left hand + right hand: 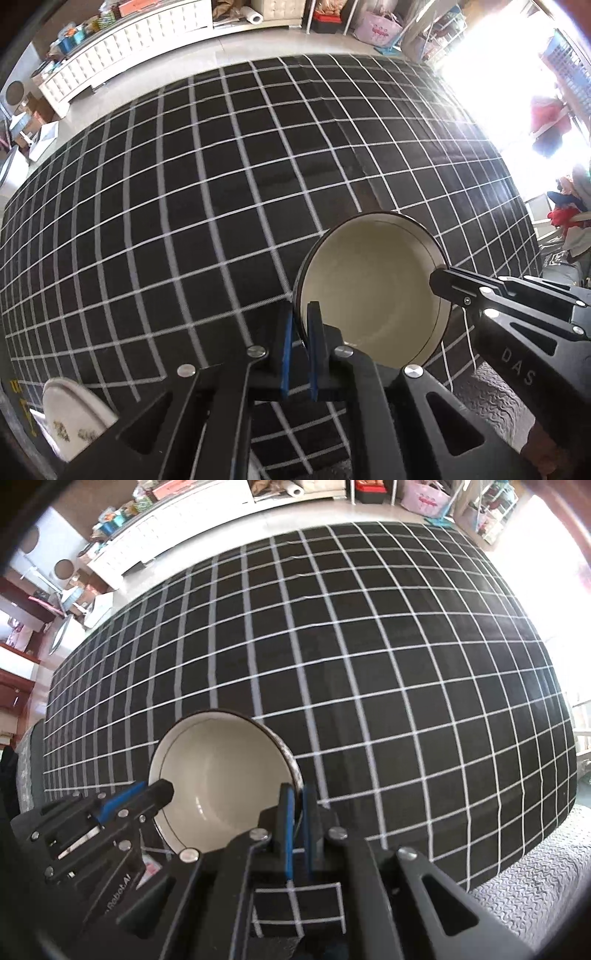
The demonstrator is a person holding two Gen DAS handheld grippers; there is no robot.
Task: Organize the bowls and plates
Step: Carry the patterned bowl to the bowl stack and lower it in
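Over the checked black tablecloth (184,206), one cream bowl (373,291) pinched on opposite rim sides by both grippers.
Left gripper (300,317) clamps the bowl's left rim; right gripper (298,801) clamps the right rim, rim edge hidden between pads. Bowl's underside unseen; whether it touches the cloth unclear. White patterned dish (74,417) bottom-left, cut off by frame and gripper body.
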